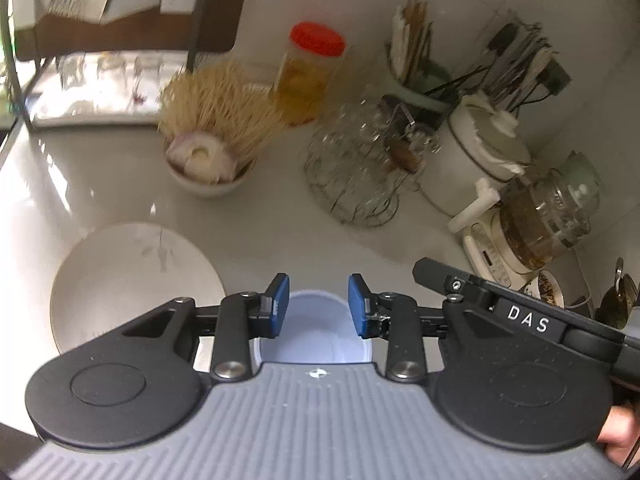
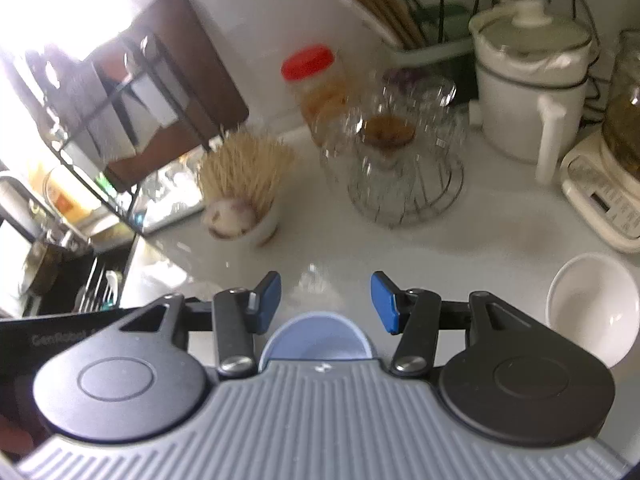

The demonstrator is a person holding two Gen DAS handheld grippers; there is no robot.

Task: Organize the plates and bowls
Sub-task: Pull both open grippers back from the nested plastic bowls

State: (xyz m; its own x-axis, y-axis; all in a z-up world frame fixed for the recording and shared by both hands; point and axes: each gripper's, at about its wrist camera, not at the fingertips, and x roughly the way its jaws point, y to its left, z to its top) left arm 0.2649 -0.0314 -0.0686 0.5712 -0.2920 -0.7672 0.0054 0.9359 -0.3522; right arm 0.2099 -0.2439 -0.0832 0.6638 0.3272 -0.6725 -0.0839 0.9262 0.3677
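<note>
We hold both tools spread: our left tool [image 1: 319, 305] and right tool [image 2: 326, 302] above a blue bowl [image 1: 316, 330], a white plate [image 1: 132, 284] beside it on the surface [image 1: 260, 220].

Pale blue bowl [image 1: 316, 328] upright on counter; white plate [image 1: 132, 284] flat just left; white bowl [image 2: 592, 308] upright.

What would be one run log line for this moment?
left gripper: open, empty, over blue bowl | right gripper: open, empty | white plate: on counter | white bowl: on counter
</note>
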